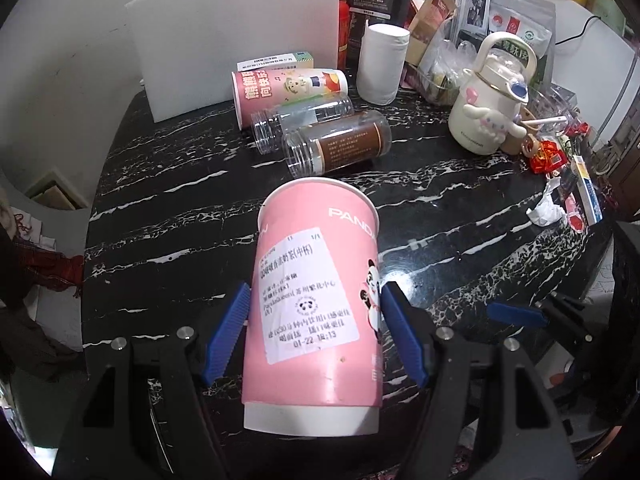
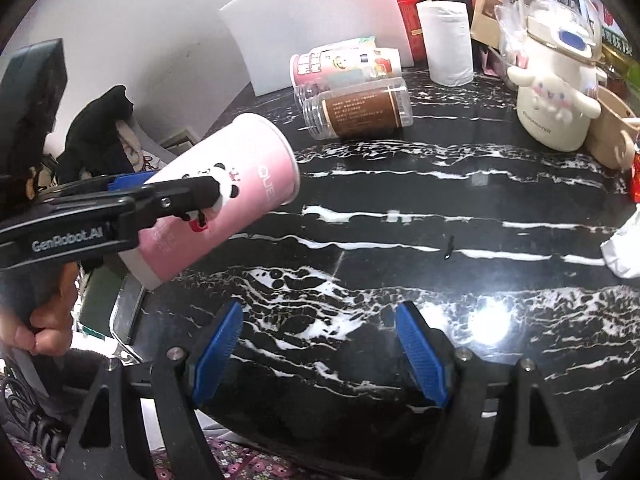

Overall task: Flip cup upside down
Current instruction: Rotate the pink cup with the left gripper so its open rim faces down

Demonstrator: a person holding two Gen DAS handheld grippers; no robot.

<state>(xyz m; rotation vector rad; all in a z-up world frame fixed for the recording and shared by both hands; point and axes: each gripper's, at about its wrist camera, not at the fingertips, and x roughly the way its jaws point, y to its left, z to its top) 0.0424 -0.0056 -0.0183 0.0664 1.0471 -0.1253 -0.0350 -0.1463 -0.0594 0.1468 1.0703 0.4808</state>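
Pink paper cup clamped mid-wall by left gripper, tilted above table edge; light, crushable, grip gently. Right gripper open, empty.

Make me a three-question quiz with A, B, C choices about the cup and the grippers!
1. Where is the pink paper cup?
A. standing on the table
B. held in the air by the left gripper
C. inside the clear jar

2. What colour are the gripper pads?
A. blue
B. red
C. yellow

3. How is the right gripper?
A. shut on the cup
B. shut on the tissue roll
C. open, holding nothing

Answers: B, the left gripper clamps its sides above the black marble table; A, both pads are blue; C, its jaws gape, only table between.
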